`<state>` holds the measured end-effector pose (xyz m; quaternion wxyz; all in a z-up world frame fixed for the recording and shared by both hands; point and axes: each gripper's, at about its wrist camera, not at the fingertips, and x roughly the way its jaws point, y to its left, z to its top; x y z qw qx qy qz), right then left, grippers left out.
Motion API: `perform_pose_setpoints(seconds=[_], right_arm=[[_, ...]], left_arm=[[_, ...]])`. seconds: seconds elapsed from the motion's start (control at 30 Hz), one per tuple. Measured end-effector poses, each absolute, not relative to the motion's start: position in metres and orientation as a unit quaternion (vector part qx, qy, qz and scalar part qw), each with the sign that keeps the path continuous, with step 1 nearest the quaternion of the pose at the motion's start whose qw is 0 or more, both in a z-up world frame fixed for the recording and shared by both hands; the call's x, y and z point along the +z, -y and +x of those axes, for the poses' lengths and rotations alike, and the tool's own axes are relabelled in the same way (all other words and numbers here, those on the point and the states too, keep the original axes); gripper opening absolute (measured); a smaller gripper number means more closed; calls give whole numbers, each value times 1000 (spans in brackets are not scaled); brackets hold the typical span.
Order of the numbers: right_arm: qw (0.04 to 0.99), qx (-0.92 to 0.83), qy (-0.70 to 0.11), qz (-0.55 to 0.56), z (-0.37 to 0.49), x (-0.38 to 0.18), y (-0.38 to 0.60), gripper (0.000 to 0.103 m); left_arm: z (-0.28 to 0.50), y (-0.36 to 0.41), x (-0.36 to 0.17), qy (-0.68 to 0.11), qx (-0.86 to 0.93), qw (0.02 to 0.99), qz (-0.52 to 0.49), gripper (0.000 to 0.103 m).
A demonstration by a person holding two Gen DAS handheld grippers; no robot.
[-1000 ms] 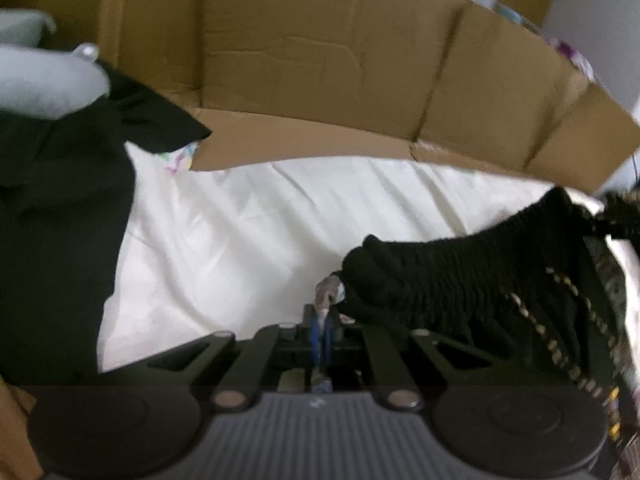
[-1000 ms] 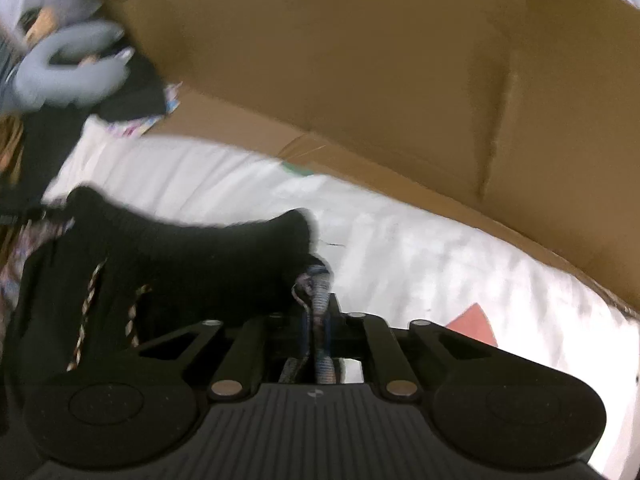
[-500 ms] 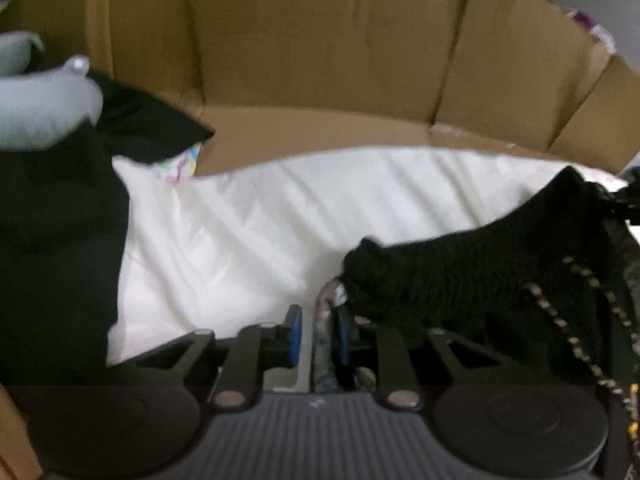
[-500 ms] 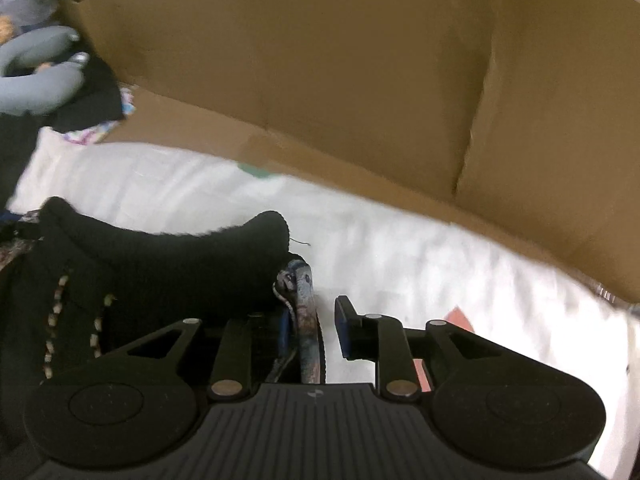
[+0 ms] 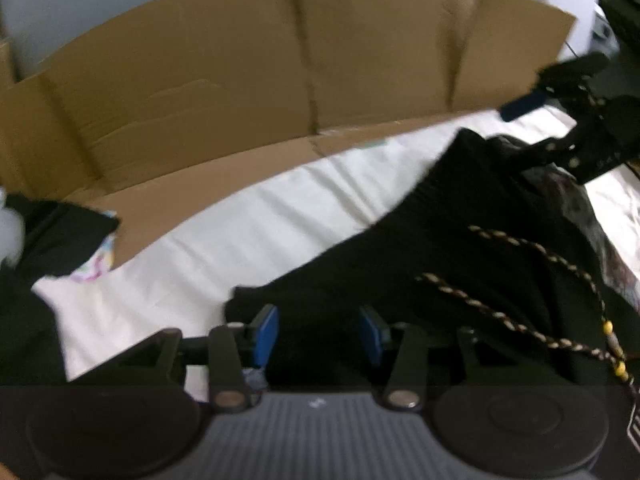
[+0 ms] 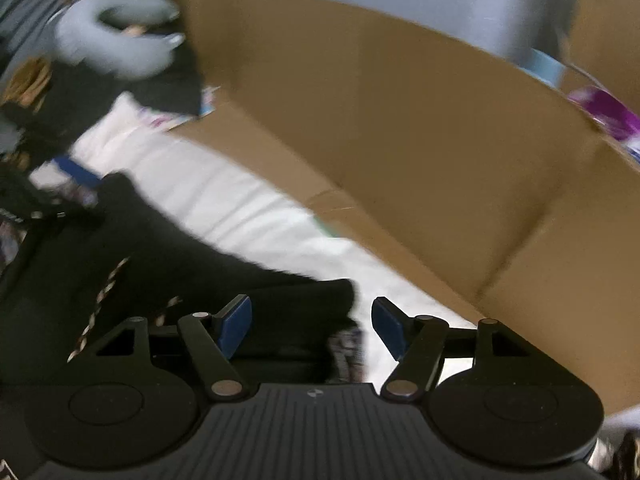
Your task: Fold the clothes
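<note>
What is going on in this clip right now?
A person is folding a black garment with braided cords on a white sheet, in front of a cardboard wall. Both the left hand-held gripper and the right hand-held gripper are open, their jaws spread at the garment's edge, gripping nothing.

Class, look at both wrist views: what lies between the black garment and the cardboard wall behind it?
Only bare white sheet separates the black garment from the cardboard wall; both views show it.
</note>
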<state>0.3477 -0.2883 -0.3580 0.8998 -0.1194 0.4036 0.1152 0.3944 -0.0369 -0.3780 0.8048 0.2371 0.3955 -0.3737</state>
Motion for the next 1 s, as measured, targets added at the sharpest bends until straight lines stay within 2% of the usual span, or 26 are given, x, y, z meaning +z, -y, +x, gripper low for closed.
perform_pose_setpoints(seconds=[0.2, 0.67, 0.7, 0.83, 0.9, 0.93, 0.97, 1.0], right_arm=[[865, 193, -442, -135, 362, -375, 263, 72], [826, 256, -458, -208, 388, -389, 233, 75], [822, 258, -462, -211, 391, -391, 230, 76], [805, 269, -469, -244, 390, -404, 222, 76], [801, 279, -469, -245, 385, -404, 223, 61], [800, 283, -469, -247, 383, -402, 224, 57], [798, 288, -468, -248, 381, -401, 225, 50], [797, 294, -466, -249, 379, -398, 227, 38]], left_arm=[[397, 65, -384, -401, -412, 778, 254, 49], [399, 100, -404, -420, -463, 713, 317, 59], [398, 99, -406, -420, -465, 710, 321, 58], [390, 94, -408, -407, -480, 702, 334, 36], [387, 90, -406, -399, -487, 699, 339, 27], [386, 89, -405, -397, -491, 698, 338, 21], [384, 87, -404, -392, -493, 699, 338, 19], [382, 85, -402, -387, -495, 701, 338, 18]])
